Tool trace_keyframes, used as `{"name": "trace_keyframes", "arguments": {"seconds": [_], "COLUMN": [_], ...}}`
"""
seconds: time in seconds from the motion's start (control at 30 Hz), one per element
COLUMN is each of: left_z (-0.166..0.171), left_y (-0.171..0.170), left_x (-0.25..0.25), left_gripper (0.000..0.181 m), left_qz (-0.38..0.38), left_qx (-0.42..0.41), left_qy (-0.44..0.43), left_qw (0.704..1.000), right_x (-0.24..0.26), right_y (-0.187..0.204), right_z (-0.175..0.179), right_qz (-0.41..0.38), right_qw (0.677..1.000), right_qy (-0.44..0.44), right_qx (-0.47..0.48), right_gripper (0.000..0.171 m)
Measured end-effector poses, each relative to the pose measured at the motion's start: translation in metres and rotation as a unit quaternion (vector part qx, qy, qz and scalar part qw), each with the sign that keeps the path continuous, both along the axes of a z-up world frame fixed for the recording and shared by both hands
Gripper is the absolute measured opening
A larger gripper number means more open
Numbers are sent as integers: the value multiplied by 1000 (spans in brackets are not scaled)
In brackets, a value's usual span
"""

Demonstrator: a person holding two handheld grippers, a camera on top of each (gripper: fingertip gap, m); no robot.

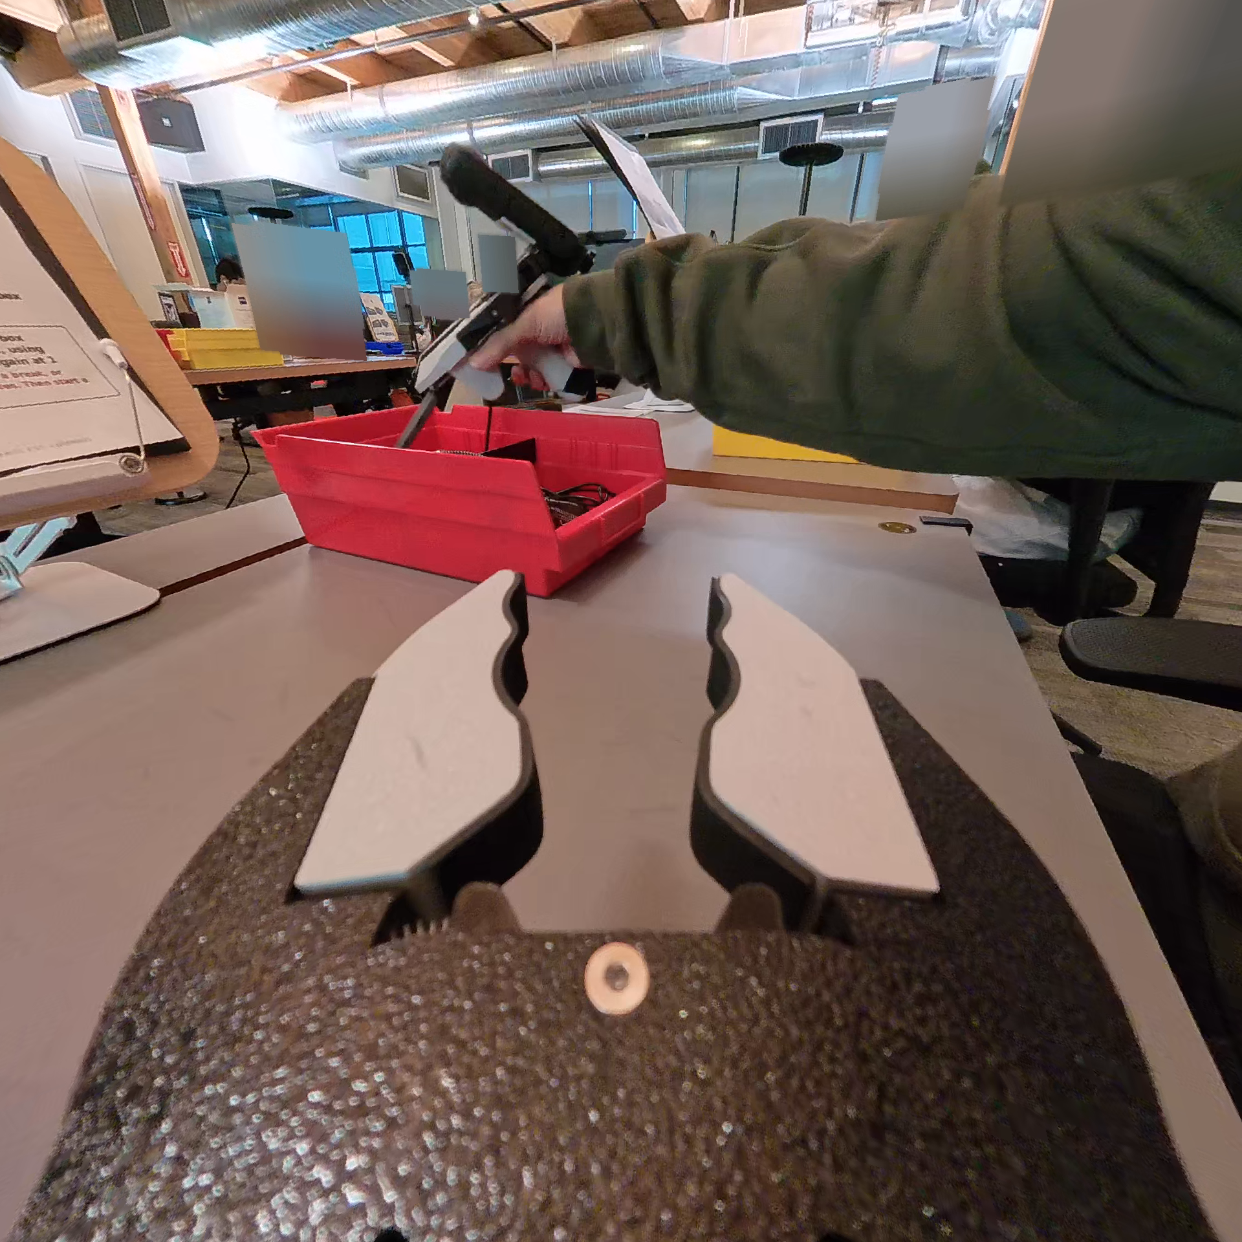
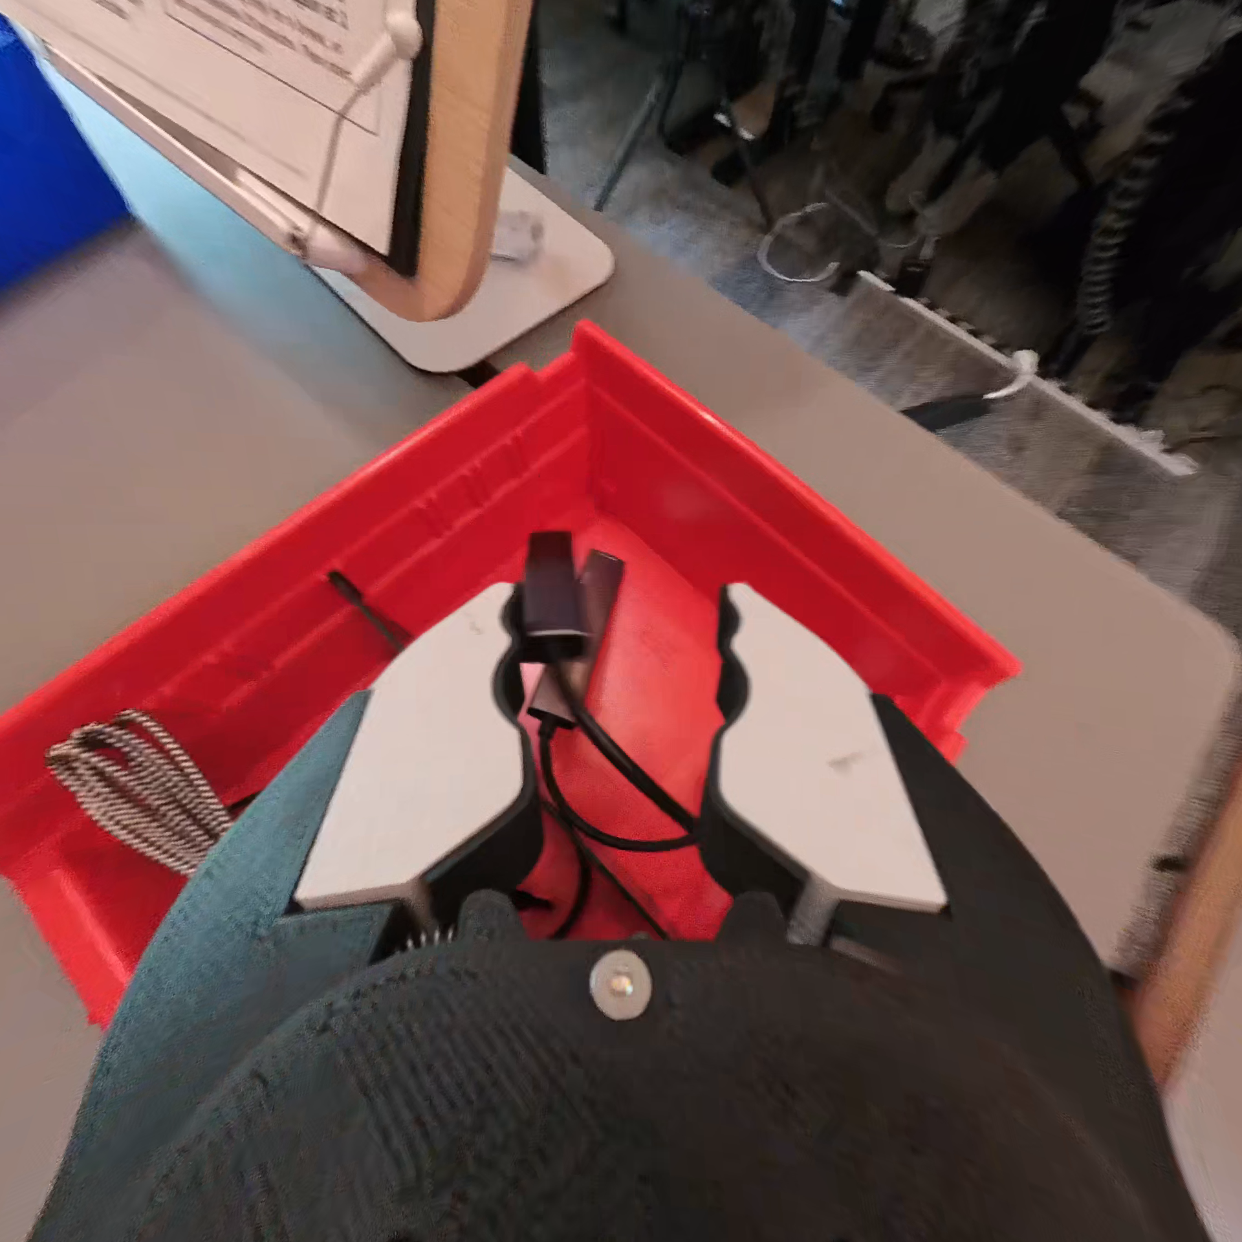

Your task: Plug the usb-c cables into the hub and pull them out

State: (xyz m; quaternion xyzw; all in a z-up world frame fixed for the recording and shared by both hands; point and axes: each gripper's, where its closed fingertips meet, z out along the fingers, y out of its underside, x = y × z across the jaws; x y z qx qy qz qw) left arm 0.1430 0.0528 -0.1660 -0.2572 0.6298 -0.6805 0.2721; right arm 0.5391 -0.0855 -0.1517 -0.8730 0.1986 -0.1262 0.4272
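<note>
Both sets of jaws are seen spread wide, with nothing gripped in either. On the left gripper [image 1: 615, 608] the gap between the two grey fingers is filled only by bare grey table [image 1: 773, 605]; it is held low over the tabletop, well short of the red bin [image 1: 470, 517].

The right gripper [image 2: 618, 605] is pointed down into that bin, its fingers parted around the bin's contents without closing on them. Between and just beyond the fingertips a small dark hub [image 2: 548, 591] is seen, tilted up against the inner corner of the bin — a second dark connector body [image 2: 598, 585] lies just beside it, touching or nearly so. Thin black usb-c cables [image 2: 618, 773] are looped across the red floor between the fingers. Whether any plug is seated in the hub cannot be told; the picture is blurred there.

At the bin's left end a coil of braided grey cable [image 2: 141, 786] is laid against the wall.

In the left wrist view the right gripper is seen farther off, held by a hand [image 1: 537, 329] in an olive green sleeve [image 1: 907, 336], its tips dipped into the bin. A wooden-edged board with a printed sheet [image 1: 47, 349] stands on a pale base to the left of the bin.
</note>
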Motion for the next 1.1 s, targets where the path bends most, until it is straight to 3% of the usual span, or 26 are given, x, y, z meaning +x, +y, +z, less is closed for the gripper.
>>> {"name": "trace_keyframes", "arguments": {"seconds": [0.03,0.23,0.37,0.5,0.57,0.63,0.77,0.87,0.97,1.03,1.1], "left_z": [0,-2,-7,-4,-1,-2,6,20,12,2,-8], "left_y": [0,5,11,-4,-18,-36,-67,-75,-76,-79,-78], "left_x": [0,9,23,52,75,101,153,195,232,252,271], "left_gripper": [51,51,55,60,61,72,73,71,78,67,68], "left_qz": [2,38,86,136,161,174,182,204,217,220,237], "left_qx": [1,5,13,-16,-11,28,131,166,199,205,204], "left_qy": [0,13,34,66,106,161,236,272,365,418,452], "left_qw": [1000,999,996,988,981,971,946,926,883,857,836], "right_x": [2,-9,-89,-172,-196,-206,-218,-227,-234,-233,-232], "right_y": [-4,-48,-72,-83,-87,-94,-98,-96,-95,-97,-99], "right_z": [7,66,82,64,41,21,20,37,40,41,40], "right_qz": [-14,-127,-127,-103,-108,-130,-141,-122,-107,-107,-110], "right_qw": [1000,986,976,968,975,979,981,978,980,979,979], "right_qy": [-21,-100,-106,-127,-116,-112,-113,-148,-134,-138,-135], "right_qx": [-5,52,144,189,157,113,64,84,101,102,104], "right_gripper": [68,78,73,69,72,80,93,93,93,92,92]}}
